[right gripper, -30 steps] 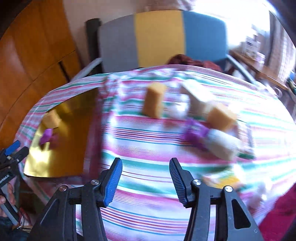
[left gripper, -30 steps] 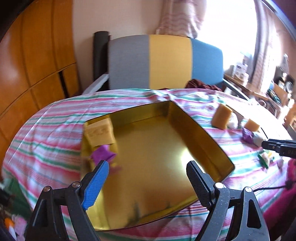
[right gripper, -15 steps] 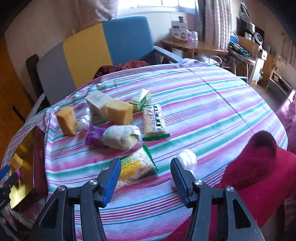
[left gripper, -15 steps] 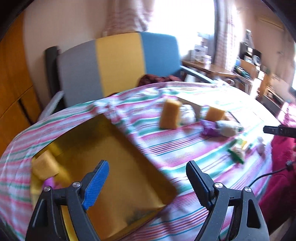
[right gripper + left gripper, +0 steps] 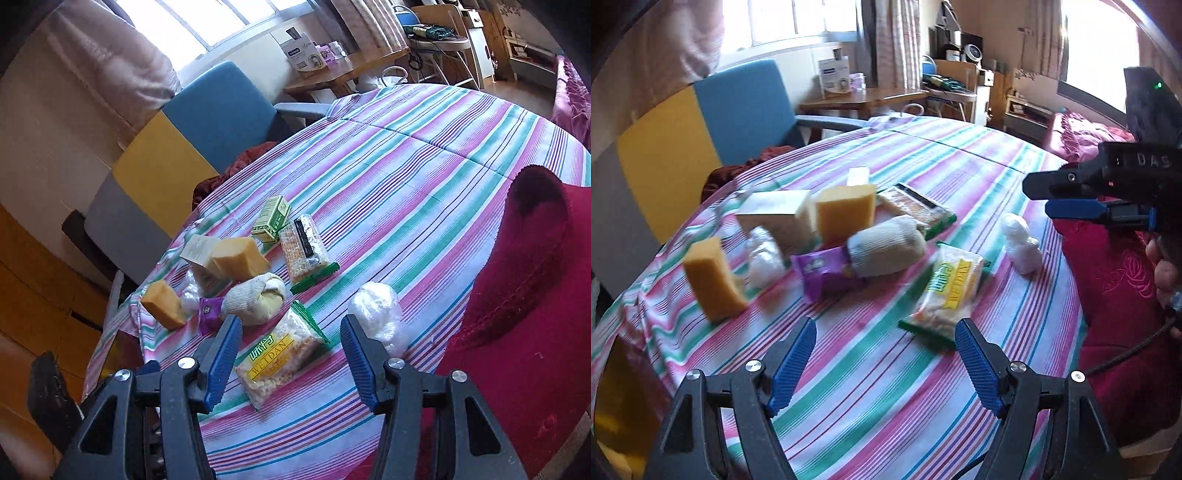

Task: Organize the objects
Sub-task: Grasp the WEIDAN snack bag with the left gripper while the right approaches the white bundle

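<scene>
Several objects lie on the striped tablecloth point(image 5: 886, 387): two yellow sponges point(image 5: 713, 280) point(image 5: 846, 214), a white box point(image 5: 775, 218), a purple packet point(image 5: 823, 273), a rolled cream sock point(image 5: 886, 251), a yellow-green snack bag point(image 5: 949, 291) and a white wrapped bundle point(image 5: 1021, 240). My left gripper point(image 5: 886, 362) is open and empty, above the cloth just short of the snack bag. My right gripper point(image 5: 291, 354) is open and empty, its jaws either side of the snack bag point(image 5: 277, 358) from above. The wrapped bundle point(image 5: 376, 314) lies by its right finger.
A gold tin's corner point(image 5: 613, 398) shows at the far left. A green box point(image 5: 271, 218) and a long snack pack point(image 5: 304, 247) lie farther back. A red cushion point(image 5: 524, 295) sits at the right edge. A tricolour chair point(image 5: 177, 155) stands behind the table.
Both views have swung right, from the gold tin to the pile of objects. The right gripper has come closer over the snack bag. Both stay open and empty.
</scene>
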`<state>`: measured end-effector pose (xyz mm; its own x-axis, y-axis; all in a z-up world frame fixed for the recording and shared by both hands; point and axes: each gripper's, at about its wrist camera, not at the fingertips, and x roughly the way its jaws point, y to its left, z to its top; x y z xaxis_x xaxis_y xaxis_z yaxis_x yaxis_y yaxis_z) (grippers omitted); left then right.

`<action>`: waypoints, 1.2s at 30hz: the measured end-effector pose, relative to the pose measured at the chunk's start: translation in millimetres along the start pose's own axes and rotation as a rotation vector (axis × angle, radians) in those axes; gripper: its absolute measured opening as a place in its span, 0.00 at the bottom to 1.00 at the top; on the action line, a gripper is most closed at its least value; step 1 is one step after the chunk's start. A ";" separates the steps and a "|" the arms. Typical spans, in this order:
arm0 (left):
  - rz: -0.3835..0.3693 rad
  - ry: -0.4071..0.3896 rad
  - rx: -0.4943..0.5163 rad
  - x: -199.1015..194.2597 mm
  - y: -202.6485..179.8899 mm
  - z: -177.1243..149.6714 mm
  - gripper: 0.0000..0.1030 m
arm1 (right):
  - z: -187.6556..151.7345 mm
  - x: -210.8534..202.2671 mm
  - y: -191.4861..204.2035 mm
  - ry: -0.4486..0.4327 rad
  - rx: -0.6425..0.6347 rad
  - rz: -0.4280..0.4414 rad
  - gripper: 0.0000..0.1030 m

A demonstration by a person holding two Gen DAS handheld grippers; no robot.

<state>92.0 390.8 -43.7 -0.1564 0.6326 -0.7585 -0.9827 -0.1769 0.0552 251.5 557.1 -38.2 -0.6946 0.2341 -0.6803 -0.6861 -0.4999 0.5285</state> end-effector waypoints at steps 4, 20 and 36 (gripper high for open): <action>-0.047 0.032 0.040 29.8 -18.6 11.9 0.76 | 0.2 -0.4 -2.9 -0.005 0.011 0.017 0.55; -0.073 0.081 -0.079 62.5 -11.1 -7.4 0.46 | 1.7 5.0 -2.9 0.024 0.008 -0.006 0.55; -0.002 0.026 -0.206 -15.9 27.0 -101.9 0.45 | 21.1 37.1 2.3 0.158 -0.079 -0.375 0.58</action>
<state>78.1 299.1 -96.3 -0.1491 0.6140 -0.7751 -0.9415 -0.3277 -0.0785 219.6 582.2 -51.5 -0.3539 0.2846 -0.8909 -0.8622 -0.4685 0.1928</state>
